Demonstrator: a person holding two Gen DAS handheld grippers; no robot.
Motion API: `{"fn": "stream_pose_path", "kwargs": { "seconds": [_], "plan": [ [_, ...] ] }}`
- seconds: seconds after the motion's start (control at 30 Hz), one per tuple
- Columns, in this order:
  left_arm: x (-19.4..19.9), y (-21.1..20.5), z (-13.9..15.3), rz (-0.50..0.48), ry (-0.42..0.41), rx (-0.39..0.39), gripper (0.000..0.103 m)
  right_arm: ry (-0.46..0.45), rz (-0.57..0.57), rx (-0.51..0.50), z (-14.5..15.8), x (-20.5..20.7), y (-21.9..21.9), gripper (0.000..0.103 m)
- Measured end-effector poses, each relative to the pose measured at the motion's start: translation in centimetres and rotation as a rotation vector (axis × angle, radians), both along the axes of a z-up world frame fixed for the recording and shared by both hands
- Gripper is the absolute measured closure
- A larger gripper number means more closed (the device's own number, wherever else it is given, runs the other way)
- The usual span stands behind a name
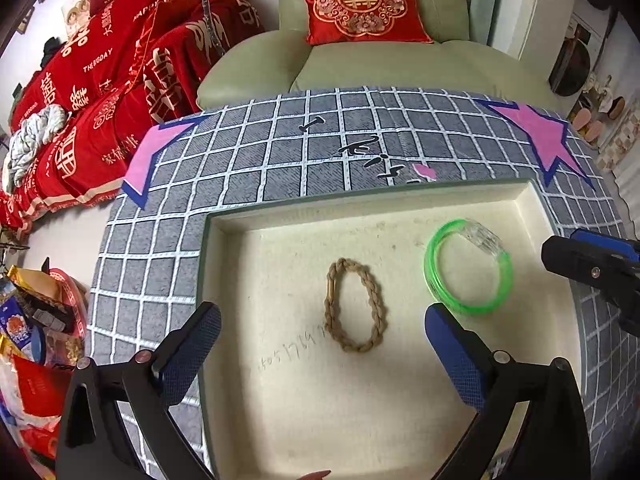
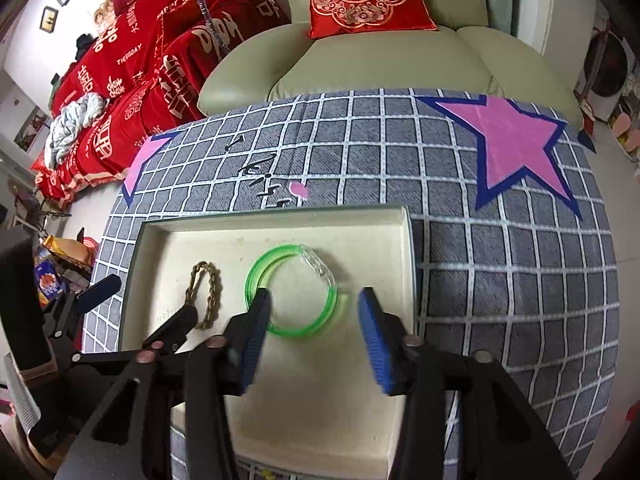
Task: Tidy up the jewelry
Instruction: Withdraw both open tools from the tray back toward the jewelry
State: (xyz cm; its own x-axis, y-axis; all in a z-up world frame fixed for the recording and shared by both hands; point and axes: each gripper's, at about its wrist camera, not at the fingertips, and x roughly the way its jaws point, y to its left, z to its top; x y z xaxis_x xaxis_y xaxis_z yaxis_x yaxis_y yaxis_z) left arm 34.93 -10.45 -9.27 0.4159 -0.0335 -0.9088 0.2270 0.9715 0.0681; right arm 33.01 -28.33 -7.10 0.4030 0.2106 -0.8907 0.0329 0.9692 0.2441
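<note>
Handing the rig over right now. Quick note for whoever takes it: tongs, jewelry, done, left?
Left tongs: open, empty, above the braided bracelet.
Right tongs: open, empty, over the green bangle, not gripping it.
Both pieces lie flat in the cream tray on the checked tablecloth: bracelet on the left, bangle on the right, apart from each other.
Done: both pieces are in the tray.
Left: no other jewelry in view; check whether more needs bringing in.
</note>
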Motion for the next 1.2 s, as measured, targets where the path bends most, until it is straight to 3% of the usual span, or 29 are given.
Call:
{"fn": "stream_pose_path", "kwargs": {
  "seconds": [0.1, 0.17, 0.7, 1.2],
  "plan": [
    [-1.7, 0.5, 0.5, -0.015, 0.008, -0.006, 0.000, 0.001, -0.017, 0.016, 0.4, -1.3, -0.5, 0.026],
    [-3.0, 1.1, 0.6, -0.026, 0.029, -0.015, 0.000, 0.002, -0.027, 0.020, 0.5, -2.1, -0.7, 0.024],
    [-16.5, 7.8, 0.0, -0.035, 0.180, 0.004, 0.000, 0.081, -0.065, 0.022, 0.7, -14.1, -0.8, 0.024],
    [-25.5, 11.5, -1.9, 0.065, 0.336, -0.099, 0.000, 0.235, -0.068, -0.043, -2.8, -27.8, 2.0, 0.024]
  ]
}}
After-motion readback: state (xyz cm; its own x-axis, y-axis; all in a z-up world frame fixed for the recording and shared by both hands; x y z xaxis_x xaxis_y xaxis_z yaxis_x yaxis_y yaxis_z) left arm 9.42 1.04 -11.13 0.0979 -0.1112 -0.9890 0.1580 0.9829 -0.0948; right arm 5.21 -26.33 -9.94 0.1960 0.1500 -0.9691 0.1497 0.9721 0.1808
